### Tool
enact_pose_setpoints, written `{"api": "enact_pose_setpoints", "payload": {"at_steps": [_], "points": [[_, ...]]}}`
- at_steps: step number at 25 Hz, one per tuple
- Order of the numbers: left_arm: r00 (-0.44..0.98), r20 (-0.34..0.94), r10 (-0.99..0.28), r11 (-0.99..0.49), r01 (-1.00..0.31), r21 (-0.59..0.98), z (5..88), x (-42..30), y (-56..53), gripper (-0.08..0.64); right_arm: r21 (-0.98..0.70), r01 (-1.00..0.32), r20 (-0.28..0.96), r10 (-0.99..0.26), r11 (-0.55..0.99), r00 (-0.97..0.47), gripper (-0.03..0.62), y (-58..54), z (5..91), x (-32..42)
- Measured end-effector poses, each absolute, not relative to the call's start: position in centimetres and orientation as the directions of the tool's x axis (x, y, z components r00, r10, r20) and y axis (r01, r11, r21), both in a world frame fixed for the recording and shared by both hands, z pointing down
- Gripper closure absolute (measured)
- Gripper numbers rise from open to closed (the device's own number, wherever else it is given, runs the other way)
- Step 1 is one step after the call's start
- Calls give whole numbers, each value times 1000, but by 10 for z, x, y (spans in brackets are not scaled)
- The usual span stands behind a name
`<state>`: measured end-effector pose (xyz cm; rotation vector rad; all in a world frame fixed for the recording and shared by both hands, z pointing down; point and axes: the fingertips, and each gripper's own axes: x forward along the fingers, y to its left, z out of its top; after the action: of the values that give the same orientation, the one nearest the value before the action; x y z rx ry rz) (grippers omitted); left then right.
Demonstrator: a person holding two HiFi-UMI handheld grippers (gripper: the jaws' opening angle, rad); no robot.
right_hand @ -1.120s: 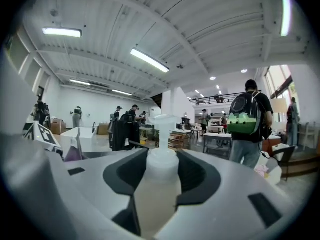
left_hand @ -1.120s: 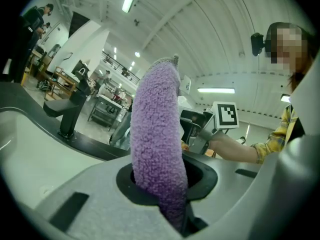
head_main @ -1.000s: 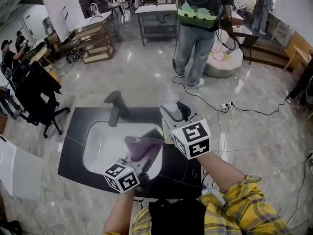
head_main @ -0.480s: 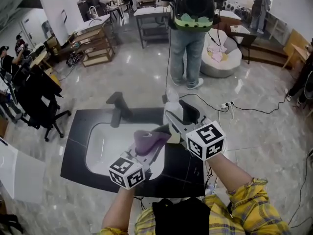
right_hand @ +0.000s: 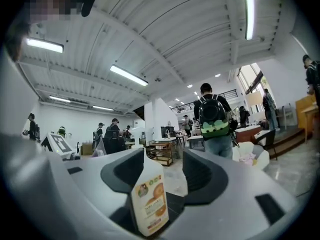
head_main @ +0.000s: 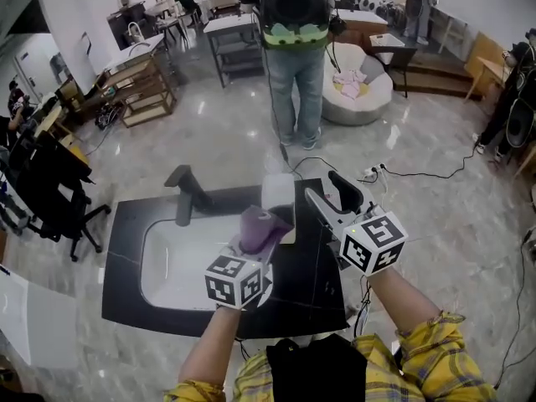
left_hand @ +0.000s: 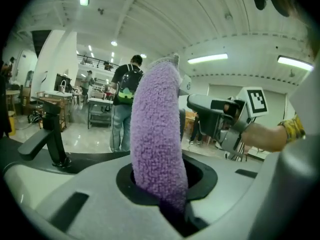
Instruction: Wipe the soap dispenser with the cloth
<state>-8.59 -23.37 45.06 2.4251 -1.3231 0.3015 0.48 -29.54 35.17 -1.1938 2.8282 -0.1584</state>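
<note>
The soap dispenser (head_main: 278, 196), a white bottle with an orange label (right_hand: 150, 199), stands upright on the black counter (head_main: 318, 283) at the sink's right end. My left gripper (head_main: 255, 246) is shut on a purple cloth (head_main: 260, 225), which sticks up from between its jaws (left_hand: 157, 134) close to the bottle's near side. My right gripper (head_main: 325, 189) is open just right of the dispenser. In the right gripper view (right_hand: 164, 160) the bottle shows low by the left jaw, with a clear gap to the right jaw.
A white sink basin (head_main: 176, 262) is sunk into the counter, with a black faucet (head_main: 182, 193) at its far left. A person with a backpack (head_main: 293, 23) stands on the floor behind the counter. Cables (head_main: 402, 174) run over the floor at the right.
My right gripper has let go of the dispenser and drawn off to the right. The left gripper has carried the cloth up and right, toward the bottle.
</note>
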Motion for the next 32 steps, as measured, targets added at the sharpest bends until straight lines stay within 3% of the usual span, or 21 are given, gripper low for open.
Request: {"api": "enact_pose_setpoints", "payload": {"at_steps": [22, 32], "points": [[487, 604, -631, -562, -824, 77, 571, -68, -237, 503, -121, -788, 92, -783, 604, -615, 376, -276, 389, 59], [531, 574, -623, -607, -791, 73, 562, -63, -226, 503, -130, -758, 65, -757, 640, -650, 376, -270, 382, 59]]}}
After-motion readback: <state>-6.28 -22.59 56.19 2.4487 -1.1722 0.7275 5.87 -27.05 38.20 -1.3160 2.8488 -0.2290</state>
